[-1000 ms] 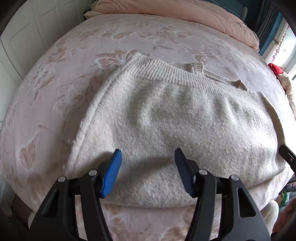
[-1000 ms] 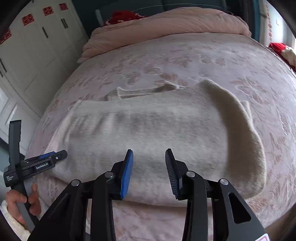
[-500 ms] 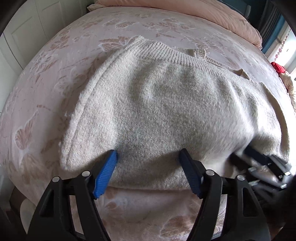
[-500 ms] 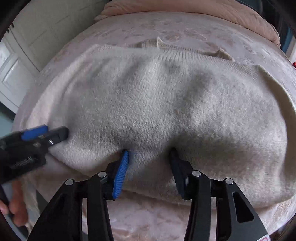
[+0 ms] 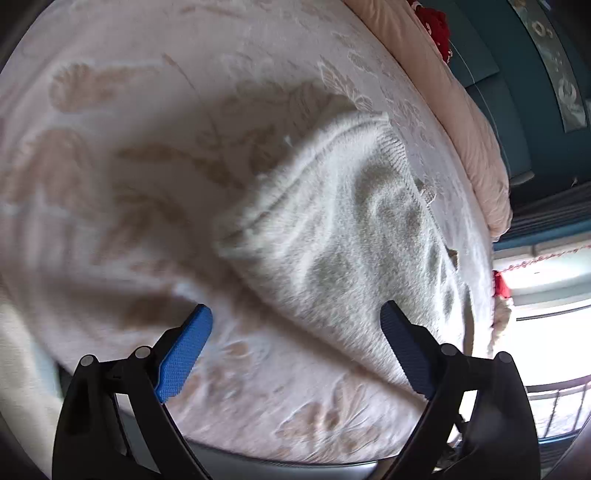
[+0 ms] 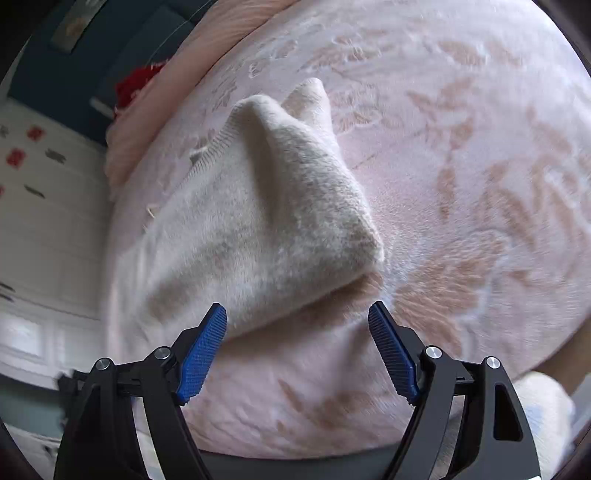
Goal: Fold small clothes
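Observation:
A cream knitted sweater [image 5: 343, 236] lies folded on the pink flowered bedspread [image 5: 122, 177]. In the left wrist view my left gripper [image 5: 295, 350] is open wide and empty, at the sweater's near left edge, a little above the bed. In the right wrist view the sweater [image 6: 258, 221] shows its right folded end. My right gripper [image 6: 297, 350] is open wide and empty, just in front of that end, with the left fingertip over the sweater's near edge.
A pink quilt [image 5: 461, 110] is bundled along the far side of the bed, with a red item [image 5: 436, 26] beyond it. White wardrobe doors [image 6: 44, 229] stand left in the right wrist view. The bed's near edge [image 6: 295, 454] lies right below both grippers.
Both grippers have opened wider, pulled back from the sweater's near edge and swung outward to its two ends. The sweater lies where it was.

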{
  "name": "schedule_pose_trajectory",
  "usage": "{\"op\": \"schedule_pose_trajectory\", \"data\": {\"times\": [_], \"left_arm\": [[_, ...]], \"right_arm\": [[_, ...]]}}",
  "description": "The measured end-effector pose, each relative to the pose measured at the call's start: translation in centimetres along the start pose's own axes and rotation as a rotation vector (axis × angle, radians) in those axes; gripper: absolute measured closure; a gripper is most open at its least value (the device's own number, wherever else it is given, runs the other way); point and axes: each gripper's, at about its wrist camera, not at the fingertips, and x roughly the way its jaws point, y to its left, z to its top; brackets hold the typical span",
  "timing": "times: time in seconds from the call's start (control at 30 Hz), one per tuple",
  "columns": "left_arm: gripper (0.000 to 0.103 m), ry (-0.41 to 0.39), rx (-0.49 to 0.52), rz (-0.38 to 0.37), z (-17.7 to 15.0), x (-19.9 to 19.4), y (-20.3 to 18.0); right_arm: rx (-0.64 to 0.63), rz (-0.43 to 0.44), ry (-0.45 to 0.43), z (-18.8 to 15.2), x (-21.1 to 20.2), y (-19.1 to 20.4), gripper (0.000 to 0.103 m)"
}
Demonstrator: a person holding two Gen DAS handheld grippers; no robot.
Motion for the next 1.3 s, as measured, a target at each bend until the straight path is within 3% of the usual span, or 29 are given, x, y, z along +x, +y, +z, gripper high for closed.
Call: {"op": "schedule_pose_trajectory", "data": {"times": [0.1, 0.17, 0.2, 0.23, 0.27, 0.33, 0.43, 0.53, 0.63, 0.67, 0.73, 0.83, 0.87, 0.93, 1.03, 1.1, 1.2, 1.3], "left_arm": [[0.015, -0.046, -0.012, -0.014, 1.0, 1.1, -1.3], [0.039, -0.057, -0.026, -0.005, 2.2, 1.7, -1.9], [0.048, -0.049, -0.046, 0.005, 2.9, 2.1, -1.9], [0.077, -0.044, -0.057, 0.019, 3.2, 2.2, -1.8], [0.085, -0.03, -0.056, 0.013, 3.5, 2.1, -1.8], [0.089, -0.039, -0.026, -0.008, 3.7, 0.5, -2.1], [0.094, -0.045, 0.05, -0.015, 2.9, -4.1, -2.8], [0.094, 0.016, 0.081, 0.02, 1.8, -6.4, -1.5], [0.093, 0.098, 0.086, 0.082, 0.5, -3.8, 0.5], [0.092, 0.112, 0.078, 0.1, 0.2, -3.0, 0.9], [0.091, 0.105, 0.089, 0.111, -0.3, -2.0, 1.2], [0.088, 0.077, 0.134, 0.113, -0.5, -2.1, 0.4], [0.087, 0.076, 0.149, 0.116, -0.5, -2.0, 0.3], [0.084, 0.082, 0.155, 0.123, -0.3, -1.4, 0.2], [0.074, 0.08, 0.111, 0.091, -0.6, -0.9, 0.6], [0.072, 0.077, 0.102, 0.082, -0.8, -1.1, 1.1], [0.067, 0.074, 0.101, 0.069, -0.9, -1.2, 1.1], [0.061, 0.07, 0.109, 0.06, -0.9, -1.1, 0.8]], "right_arm": [[0.082, 0.073, -0.035, 1.5, 1.4, -0.3, 0.025], [0.138, 0.1, -0.061, 2.8, 2.4, -0.3, 0.03], [0.153, 0.109, -0.071, 3.3, 2.8, -0.1, 0.043], [0.149, 0.109, -0.066, 3.8, 3.2, 0.5, 0.085], [0.143, 0.117, -0.064, 3.9, 3.0, 1.1, 0.083], [0.115, 0.158, -0.088, 4.6, 0.3, 2.1, 0.085], [0.009, 0.149, -0.093, 4.0, -3.8, 3.8, 0.086], [-0.127, -0.026, -0.073, 1.6, -5.7, 3.3, 0.083], [-0.17, -0.224, 0.054, -1.0, -2.3, -0.2, 0.074], [-0.136, -0.22, 0.063, -1.7, -2.1, -1.3, 0.069], [-0.064, -0.198, -0.019, -1.8, -4.1, -1.8, 0.061], [-0.132, -0.318, -0.208, -1.5, -8.1, 1.3, 0.057], [-0.172, -0.312, -0.247, -1.4, -8.9, 2.8, 0.057], [-0.249, -0.22, -0.22, -1.1, -8.5, 6.1, 0.06], [-0.411, -0.063, -0.046, -2.1, -3.6, 12.4, 0.073], [-0.493, -0.017, 0.063, -3.5, 0.7, 15.6, 0.075], [-0.578, -0.126, 0.173, -3.6, 10.1, 18.2, 0.076], [-0.578, -0.153, 0.127, -2.6, 12.6, 18.8, 0.077]]}}
